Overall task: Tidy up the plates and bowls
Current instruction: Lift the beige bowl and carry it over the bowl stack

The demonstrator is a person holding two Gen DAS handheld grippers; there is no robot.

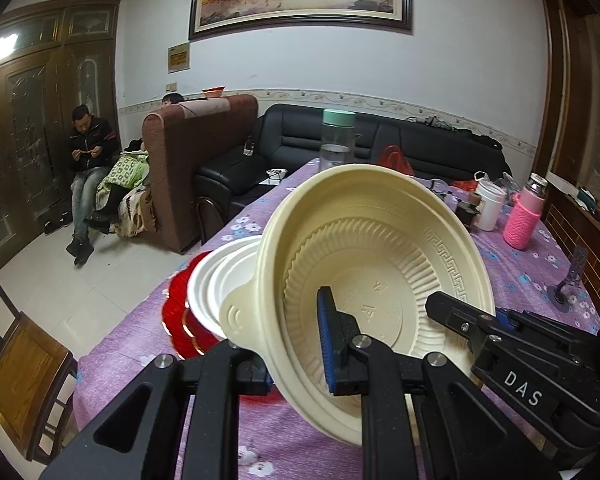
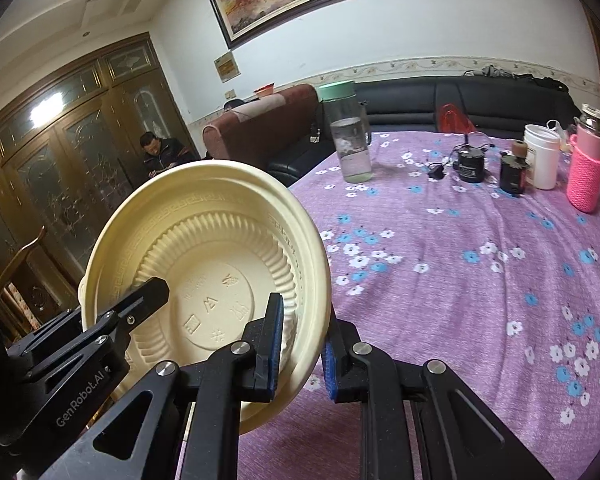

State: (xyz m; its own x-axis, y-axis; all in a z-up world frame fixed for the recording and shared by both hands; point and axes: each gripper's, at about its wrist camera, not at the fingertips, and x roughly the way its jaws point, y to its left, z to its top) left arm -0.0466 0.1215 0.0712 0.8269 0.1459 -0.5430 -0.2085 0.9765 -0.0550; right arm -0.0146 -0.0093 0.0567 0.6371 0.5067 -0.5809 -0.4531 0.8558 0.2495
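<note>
A cream plastic bowl [image 1: 380,248] hangs tilted above the purple flowered tablecloth [image 1: 520,276], held from both sides. My left gripper [image 1: 292,360] is shut on its near rim, blue pad inside and the other finger outside. My right gripper [image 2: 300,356] is shut on the opposite rim of the same cream bowl [image 2: 204,248]. Each view shows the other gripper: the right gripper [image 1: 452,312] reaching in at the right, the left gripper [image 2: 148,292] at the left. Behind the bowl in the left wrist view sit nested white bowls [image 1: 208,284] on red scalloped plates [image 1: 176,316].
On the far side of the tablecloth [image 2: 460,280] stand a clear bottle with a green lid [image 2: 348,136], black gadgets [image 2: 470,164], a white cup [image 2: 542,156] and a pink-sleeved flask [image 2: 586,168]. A wooden chair [image 1: 24,380] stands at the table's left. People sit by the sofas beyond.
</note>
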